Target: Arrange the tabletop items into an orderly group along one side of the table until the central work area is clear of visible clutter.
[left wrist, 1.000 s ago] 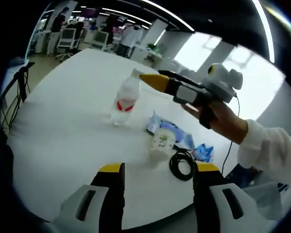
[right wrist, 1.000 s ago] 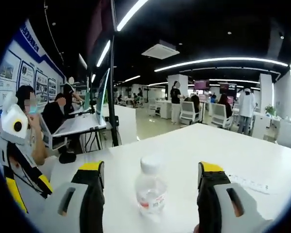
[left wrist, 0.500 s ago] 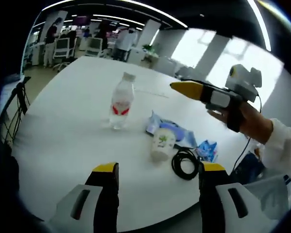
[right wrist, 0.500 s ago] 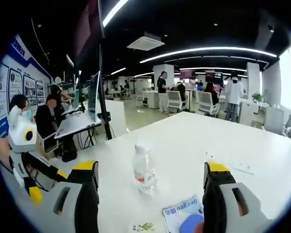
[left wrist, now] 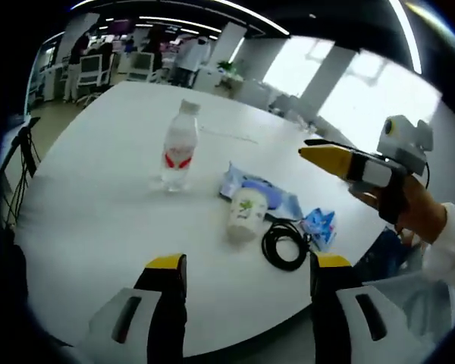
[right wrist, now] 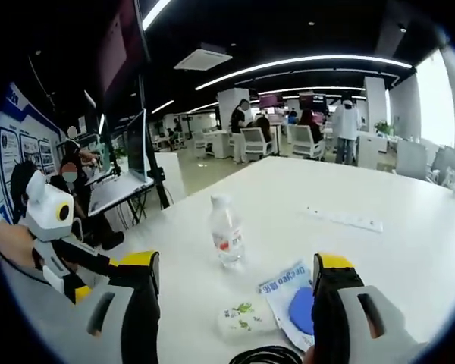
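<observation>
Clutter sits in a loose cluster on the white table (left wrist: 98, 189), toward the centre right of the left gripper view. A clear water bottle (left wrist: 177, 145) with a white cap and red label stands upright at upper centre, well apart from the rest. Below and to its right a white cup (left wrist: 246, 214) with a green print stands on the table, just beside a blue wipes packet (left wrist: 282, 199) that lies flat behind it. A black coiled cable (left wrist: 285, 244) lies at the cup's lower right, and a small blue wrapper (left wrist: 321, 226) lies just beyond the coil, near the table's edge.

The left gripper (left wrist: 241, 267) rises from the bottom of its own view with its yellow-tipped jaws spread wide and nothing between them, hanging over the near table edge. The right gripper (left wrist: 318, 155) enters that view from the right, held in a hand (left wrist: 411, 214) in a white sleeve, above the wrapper; how its jaws stand cannot be told there.

In the right gripper view the right gripper (right wrist: 237, 265) shows its jaws wide apart and holding nothing. Between them, at lower centre, lie the cup (right wrist: 245, 318) and the wipes packet (right wrist: 288, 292); the bottle (right wrist: 224, 233) stands farther off at centre, and a white power strip (right wrist: 344, 219) lies at right. The left gripper (right wrist: 80, 284) shows at lower left.
</observation>
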Tool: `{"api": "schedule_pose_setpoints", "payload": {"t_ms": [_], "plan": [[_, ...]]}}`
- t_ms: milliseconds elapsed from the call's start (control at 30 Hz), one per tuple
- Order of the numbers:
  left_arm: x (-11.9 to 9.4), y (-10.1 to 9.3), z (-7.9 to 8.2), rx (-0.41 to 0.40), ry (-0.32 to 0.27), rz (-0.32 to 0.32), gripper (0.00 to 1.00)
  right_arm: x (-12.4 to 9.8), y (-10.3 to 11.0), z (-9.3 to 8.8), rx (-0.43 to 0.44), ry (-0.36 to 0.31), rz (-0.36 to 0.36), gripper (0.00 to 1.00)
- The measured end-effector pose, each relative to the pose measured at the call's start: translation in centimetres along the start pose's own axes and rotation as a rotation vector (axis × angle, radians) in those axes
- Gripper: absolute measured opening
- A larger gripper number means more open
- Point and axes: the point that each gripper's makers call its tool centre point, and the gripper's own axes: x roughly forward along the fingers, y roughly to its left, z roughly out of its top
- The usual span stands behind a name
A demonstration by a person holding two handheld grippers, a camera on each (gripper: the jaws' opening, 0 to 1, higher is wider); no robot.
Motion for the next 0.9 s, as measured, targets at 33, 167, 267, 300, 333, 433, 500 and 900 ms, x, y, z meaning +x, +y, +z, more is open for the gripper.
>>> {"api": "schedule_pose_setpoints", "payload": {"t_ms": [33, 167, 267, 300, 333, 433, 500, 900], "plan": [[0.1, 0.3, 0.1, 0.003, -0.003, 0.005, 0.61, -0.2, 0.0, 0.0, 0.007, -0.004, -0.003, 0.81], [-0.2, 0.1, -0.1, -0.035, -0.003, -0.003, 0.60, -1.1, 0.5, 0.2, 0.028, -0.018, -0.018, 0.80], [-0.2, -0.4, -0.5, -0.067, 0.008, -0.025, 0.60, -1.6, 0.7, 0.1, 0.034, -0.026, -0.019, 0.78], [0.0, -0.4, -0.4, -0.067, 0.007, -0.032, 0.60, -1.7, 0.7, 0.0, 0.036, -0.027, -0.019, 0.77], [-0.1, -0.4, -0.4, -0.062, 0.006, -0.030, 0.60, -1.8, 0.6, -0.1, 0.042, -0.027, -0.016, 0.76], [-0.3, 0.2, -0.5, -0.032, 0.012, -0.005, 0.60, -1.6, 0.4, -0.6, 0.048, -0.006, 0.023, 0.70], [-0.5, 0.9, -0.6, -0.020, 0.014, 0.022, 0.59, -1.6, -0.1, -0.4, 0.058, -0.015, 0.031, 0.68], [0.4, 1.2, -0.2, -0.011, 0.015, -0.001, 0.58, 0.4, -3.2, -3.7, 0.154, 0.077, 0.124, 0.68]]}}
